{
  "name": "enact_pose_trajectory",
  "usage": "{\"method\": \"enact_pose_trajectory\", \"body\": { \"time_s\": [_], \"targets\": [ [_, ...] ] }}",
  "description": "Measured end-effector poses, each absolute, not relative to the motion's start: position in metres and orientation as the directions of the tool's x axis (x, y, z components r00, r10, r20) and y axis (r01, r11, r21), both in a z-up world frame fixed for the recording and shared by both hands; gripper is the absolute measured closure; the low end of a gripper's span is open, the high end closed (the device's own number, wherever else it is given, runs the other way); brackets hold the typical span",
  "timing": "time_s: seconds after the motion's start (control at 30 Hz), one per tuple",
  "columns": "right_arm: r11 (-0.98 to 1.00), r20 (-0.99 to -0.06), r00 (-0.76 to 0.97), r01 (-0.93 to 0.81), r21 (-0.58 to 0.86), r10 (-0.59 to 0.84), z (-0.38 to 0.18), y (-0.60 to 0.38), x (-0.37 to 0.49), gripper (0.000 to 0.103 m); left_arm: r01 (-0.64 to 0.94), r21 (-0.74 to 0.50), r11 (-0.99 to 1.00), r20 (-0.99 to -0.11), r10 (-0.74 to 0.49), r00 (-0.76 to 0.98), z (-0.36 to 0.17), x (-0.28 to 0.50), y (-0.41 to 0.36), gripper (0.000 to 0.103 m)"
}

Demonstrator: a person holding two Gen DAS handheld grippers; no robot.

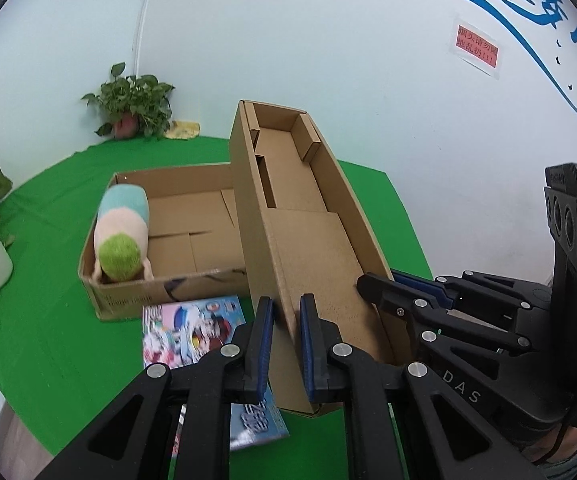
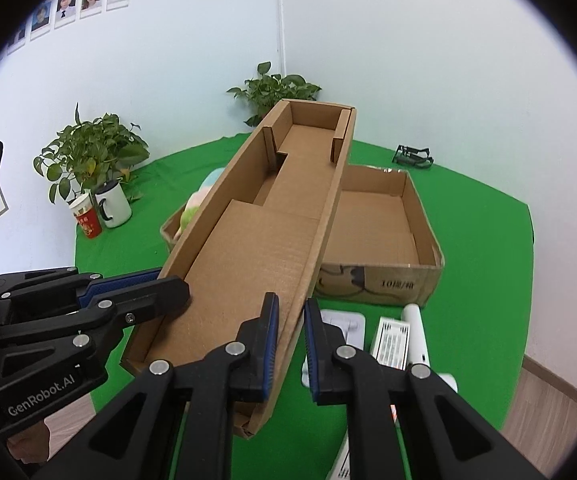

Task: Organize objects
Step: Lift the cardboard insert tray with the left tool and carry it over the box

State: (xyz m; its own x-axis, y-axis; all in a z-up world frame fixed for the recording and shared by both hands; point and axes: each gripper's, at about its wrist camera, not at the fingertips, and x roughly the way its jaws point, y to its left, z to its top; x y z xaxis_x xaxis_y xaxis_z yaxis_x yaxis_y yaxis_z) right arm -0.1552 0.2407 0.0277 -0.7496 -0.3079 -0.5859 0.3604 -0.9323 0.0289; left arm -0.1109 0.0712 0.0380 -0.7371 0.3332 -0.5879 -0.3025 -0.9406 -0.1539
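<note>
Long cardboard tray (image 1: 308, 216): held tilted above the open carton (image 1: 160, 240), each near side wall pinched, left gripper (image 1: 286, 344) on one, right gripper (image 2: 290, 344) on the other. Risk: thin walls may buckle or slip if the hands part, dropping it onto the carton's plush toy (image 1: 122, 236)

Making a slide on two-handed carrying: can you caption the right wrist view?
Both tools, right and left, clamp opposite walls of a long cardboard tray above an open box.
</note>
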Motion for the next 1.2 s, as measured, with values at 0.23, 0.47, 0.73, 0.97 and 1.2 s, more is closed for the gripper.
{"method": "enact_pose_trajectory", "body": {
  "time_s": [0.23,0.47,0.73,0.97,1.2],
  "targets": [
    [-0.922,-0.549,-0.772,0.387,-0.005,-0.321,0.048,0.230,-0.185,0.092,-0.281,-0.135,-0.950,-0.547,0.308,-0.778,0.068,-0.141,0.066,0.093],
    [-0.907,-0.513,-0.780,0.422,-0.008,-0.359,0.069,0.219,-0.223,0.092,-0.244,-0.093,-0.965,-0.515,0.256,-0.818,0.097,-0.171,0.060,0.093],
    [-0.899,-0.487,-0.786,0.437,0.000,-0.382,0.086,0.212,-0.260,0.092,-0.227,-0.087,-0.970,-0.494,0.240,-0.836,0.123,-0.203,0.053,0.093],
    [-0.888,-0.513,-0.756,0.460,0.026,-0.407,0.083,0.203,-0.300,0.092,-0.188,-0.063,-0.980,-0.512,0.194,-0.837,0.127,-0.238,0.050,0.093],
    [-0.875,-0.595,-0.679,0.477,0.088,-0.430,0.058,0.189,-0.346,0.092,-0.135,-0.077,-0.988,-0.588,0.154,-0.794,0.095,-0.280,0.041,0.093]
  ]
}}
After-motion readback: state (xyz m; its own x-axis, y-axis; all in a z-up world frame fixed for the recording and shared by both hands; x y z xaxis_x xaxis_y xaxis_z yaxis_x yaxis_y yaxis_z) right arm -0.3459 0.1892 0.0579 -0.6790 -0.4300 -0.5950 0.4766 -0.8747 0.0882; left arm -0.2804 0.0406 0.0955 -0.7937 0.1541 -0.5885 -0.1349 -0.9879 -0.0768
